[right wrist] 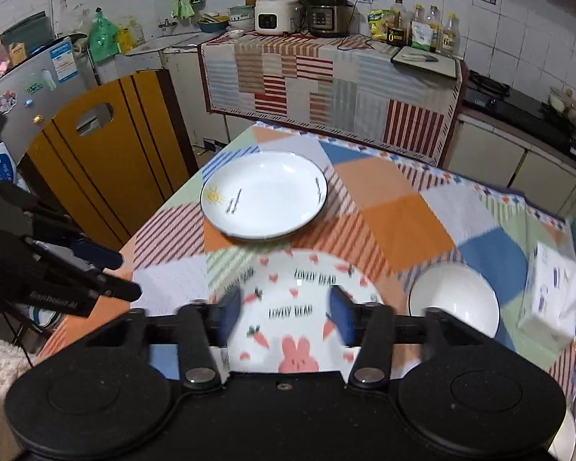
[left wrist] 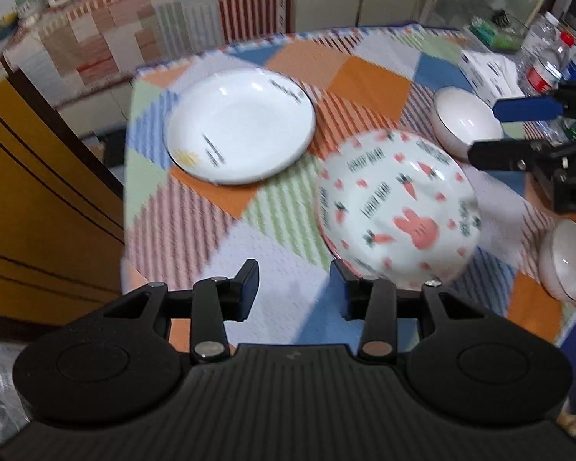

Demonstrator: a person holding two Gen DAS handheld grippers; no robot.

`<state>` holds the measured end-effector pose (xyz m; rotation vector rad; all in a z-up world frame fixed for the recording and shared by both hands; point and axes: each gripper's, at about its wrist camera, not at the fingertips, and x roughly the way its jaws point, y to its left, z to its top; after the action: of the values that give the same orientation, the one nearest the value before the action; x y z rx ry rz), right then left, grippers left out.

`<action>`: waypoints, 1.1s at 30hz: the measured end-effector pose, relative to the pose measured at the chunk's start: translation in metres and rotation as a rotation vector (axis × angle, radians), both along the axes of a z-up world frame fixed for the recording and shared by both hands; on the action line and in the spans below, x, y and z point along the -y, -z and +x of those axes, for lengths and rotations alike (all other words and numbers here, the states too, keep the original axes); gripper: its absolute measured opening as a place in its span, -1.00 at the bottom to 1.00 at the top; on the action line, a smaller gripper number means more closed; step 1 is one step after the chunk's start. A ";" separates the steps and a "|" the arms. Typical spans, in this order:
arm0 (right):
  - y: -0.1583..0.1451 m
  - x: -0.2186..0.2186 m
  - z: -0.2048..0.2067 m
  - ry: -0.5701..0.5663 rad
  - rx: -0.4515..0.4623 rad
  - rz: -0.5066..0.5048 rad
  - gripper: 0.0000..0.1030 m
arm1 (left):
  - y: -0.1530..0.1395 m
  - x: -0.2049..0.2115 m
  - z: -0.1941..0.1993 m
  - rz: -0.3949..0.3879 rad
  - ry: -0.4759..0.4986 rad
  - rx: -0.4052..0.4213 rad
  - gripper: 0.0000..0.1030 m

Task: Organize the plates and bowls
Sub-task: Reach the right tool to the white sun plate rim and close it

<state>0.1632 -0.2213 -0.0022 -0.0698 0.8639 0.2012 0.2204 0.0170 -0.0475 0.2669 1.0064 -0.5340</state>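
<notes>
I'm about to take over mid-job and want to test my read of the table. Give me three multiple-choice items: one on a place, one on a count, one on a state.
1. Where does the plain white plate lie relative to the rabbit plate?
A. Stacked on it
B. Apart, farther up the table
C. Under it

2. How many small white bowls show in the left wrist view?
A. None
B. Two
C. Four

3. How does the right gripper stand?
A. Open, holding nothing
C. Shut on a bottle
B. Shut on a bowl

Answers:
1 B, cloth shows between the two plates.
2 B, one bowl sits beyond the rabbit plate and another at the table's right edge.
3 A, its blue pads stand apart above the rabbit plate, not touching it.
</notes>
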 end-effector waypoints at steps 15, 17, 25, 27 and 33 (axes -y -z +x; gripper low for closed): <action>0.022 0.022 0.101 -0.042 -0.065 0.157 0.32 | 0.033 -0.016 0.085 -0.034 -0.018 0.048 0.51; 0.030 0.027 0.117 -0.040 -0.071 0.198 0.32 | 0.044 -0.019 0.099 -0.043 -0.042 0.040 0.51; 0.089 0.047 0.167 0.076 -0.133 0.283 0.33 | 0.091 -0.020 0.133 -0.046 -0.152 0.152 0.51; 0.105 0.051 0.176 0.100 -0.145 0.331 0.33 | 0.103 -0.024 0.142 -0.061 -0.190 0.137 0.49; 0.139 0.057 0.199 0.156 -0.193 0.501 0.32 | 0.128 -0.037 0.165 -0.116 -0.285 0.060 0.48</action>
<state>0.3619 -0.2780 -0.1411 0.4902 0.9837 0.2755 0.3850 0.0540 -0.1759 0.0337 0.9320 -0.3212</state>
